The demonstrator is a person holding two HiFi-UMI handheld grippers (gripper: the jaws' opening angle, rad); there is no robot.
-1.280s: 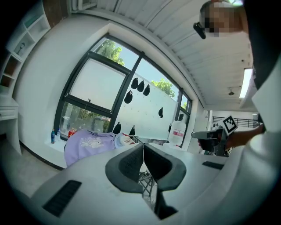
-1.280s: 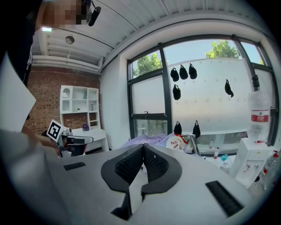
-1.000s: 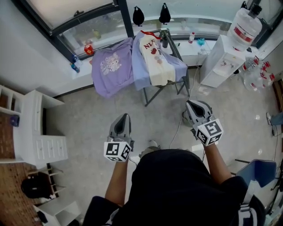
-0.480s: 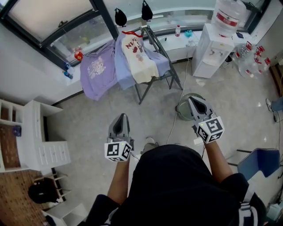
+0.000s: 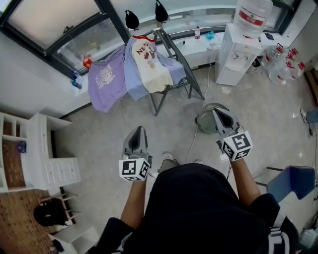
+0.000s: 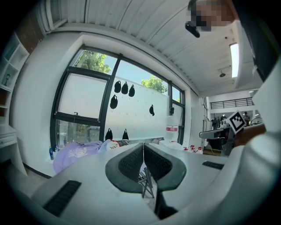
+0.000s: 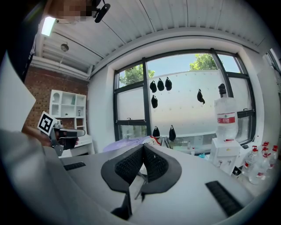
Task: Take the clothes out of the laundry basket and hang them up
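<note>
Left gripper (image 5: 138, 130) held out over the bare floor, jaws pressed together, empty. Right gripper (image 5: 217, 112) alongside, well apart from it, likewise closed tight on nothing, its tip over the rim of a round grey container (image 5: 202, 120) on the floor; contents not visible. Clothes ahead, under the window: purple shirt (image 5: 103, 82), pale blue garment (image 5: 130, 74) and cream top (image 5: 150, 69) with red print. Draped side by side over a folding drying rack (image 5: 185, 67), overlapping at the edges, well apart from both grippers. White water dispenser (image 5: 237, 57) to the right of the rack, big bottle (image 5: 253, 12) on top. White shelf unit (image 5: 47, 158) against the left wall. Blue chair (image 5: 293, 181) at the right edge.
</note>
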